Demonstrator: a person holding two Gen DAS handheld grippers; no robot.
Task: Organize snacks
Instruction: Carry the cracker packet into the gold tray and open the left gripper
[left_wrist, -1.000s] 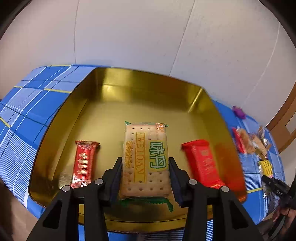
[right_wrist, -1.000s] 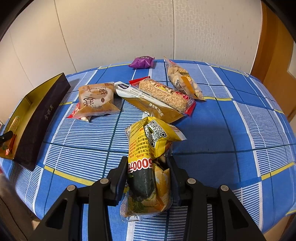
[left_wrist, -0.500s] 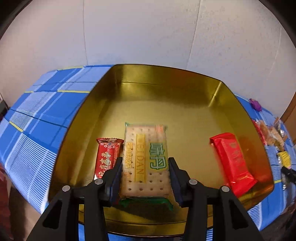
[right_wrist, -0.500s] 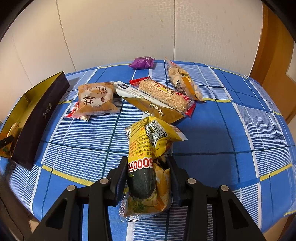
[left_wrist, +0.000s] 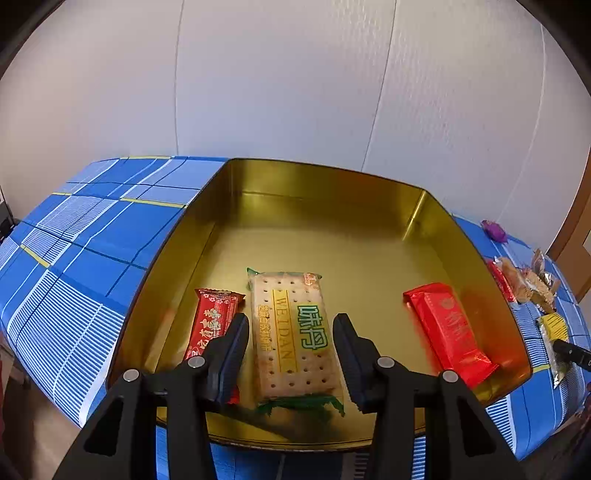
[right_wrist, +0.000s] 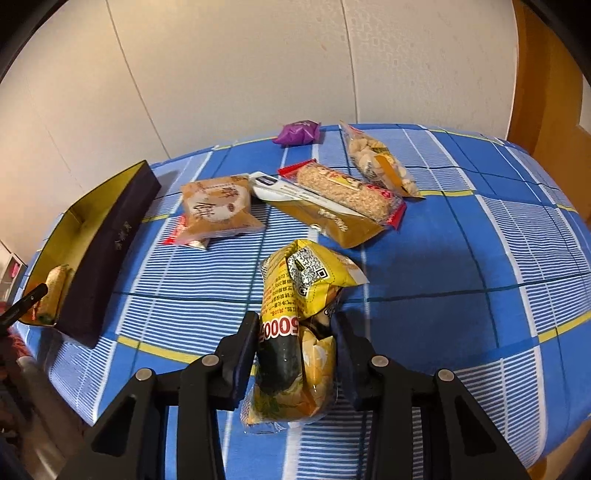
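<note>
1. Since half a second ago, the left claw (left_wrist: 291, 347) has spread: its fingers, then pressed on the sides of the clear-wrapped cracker packet with green lettering (left_wrist: 293, 334), now stand apart from it with a gap on each side.
2. That cracker packet lies flat on the floor of the gold-lined rectangular tin tray (left_wrist: 332, 192), near its front wall, between the open fingers.
3. Just left of it lies a dark red patterned wrapped bar (left_wrist: 212, 323), partly behind the left finger (left_wrist: 229, 354).
4. Well apart to the right, a bright red wrapped bar (left_wrist: 448, 332) rests by the tray's right wall.
5. Meanwhile the right claw (right_wrist: 295, 354) is clamped on a yellow crinkled snack bag with a dark band and QR code (right_wrist: 299, 325), the fingers pressing its lower half; the bag's top points away from the camera over the worktop under its blue plaid cloth (right_wrist: 480, 258).
6. Farther back on the cloth lie an orange pastry packet (right_wrist: 218, 206), a long tan sachet (right_wrist: 325, 214), a sesame bar in a red-edged clear wrapper (right_wrist: 343, 190) lying across that sachet, a clear bag of pale nuts (right_wrist: 376, 162) and a small purple wrapped sweet (right_wrist: 297, 133).
7. From the right wrist view the tray shows its dark outer wall (right_wrist: 110, 240) at the worktop's left edge.
</note>
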